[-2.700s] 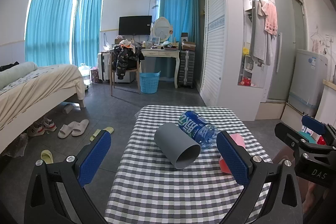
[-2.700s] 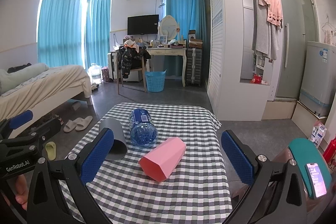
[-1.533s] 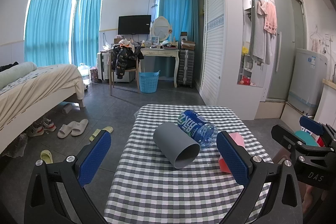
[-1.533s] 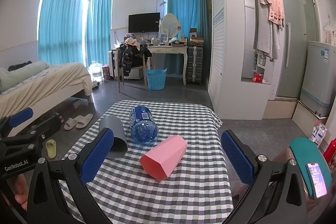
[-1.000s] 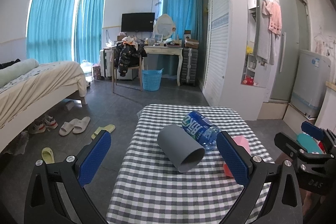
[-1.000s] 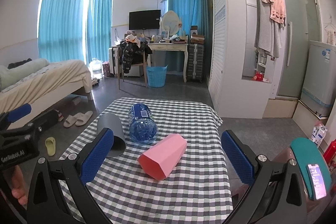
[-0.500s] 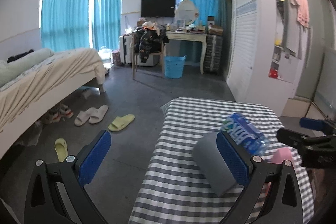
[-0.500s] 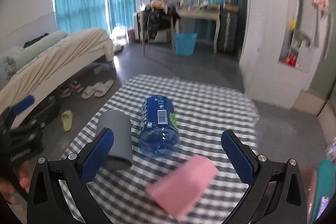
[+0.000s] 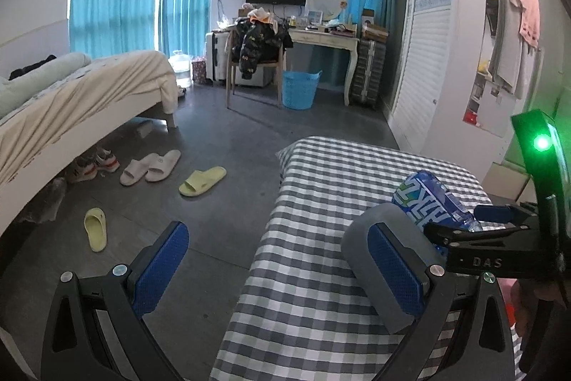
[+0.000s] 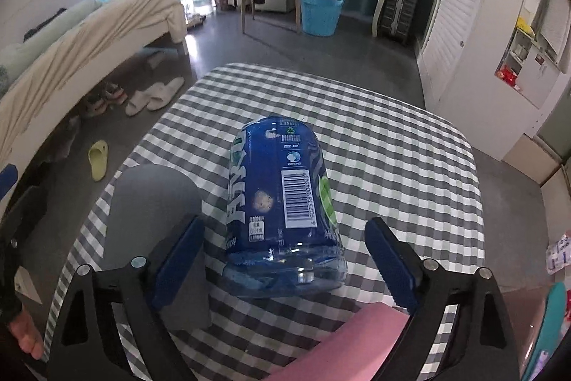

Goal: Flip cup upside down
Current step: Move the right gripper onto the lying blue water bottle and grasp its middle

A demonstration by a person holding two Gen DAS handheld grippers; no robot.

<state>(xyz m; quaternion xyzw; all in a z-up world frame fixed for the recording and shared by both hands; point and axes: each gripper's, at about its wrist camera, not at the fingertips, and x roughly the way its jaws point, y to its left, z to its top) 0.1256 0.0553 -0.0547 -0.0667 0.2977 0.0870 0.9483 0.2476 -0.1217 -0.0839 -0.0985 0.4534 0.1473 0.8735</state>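
Observation:
A grey cup (image 9: 371,231) lies on its side on the checked tablecloth (image 9: 321,274), partly behind the right finger of my open left gripper (image 9: 278,266). That gripper hangs over the table's left edge with nothing between its fingers. In the right wrist view the grey cup (image 10: 153,202) lies left of a blue water bottle (image 10: 282,202). My right gripper (image 10: 285,259) is open, its fingers on either side of the bottle's base without visibly touching it. A pink cup (image 10: 342,345) lies on its side beneath this gripper at the frame's bottom edge.
The bottle (image 9: 428,199) touches the grey cup's far side. The right gripper (image 9: 464,224) reaches in from the right in the left wrist view. Slippers (image 9: 150,163) and a bed (image 9: 71,102) are left of the table; a white wardrobe (image 9: 428,59) stands to the right.
Both grippers moved forward and down to the table. The left swung left, so the grey cup now sits behind its right finger. The right passed over the pink cup and now straddles the bottle.

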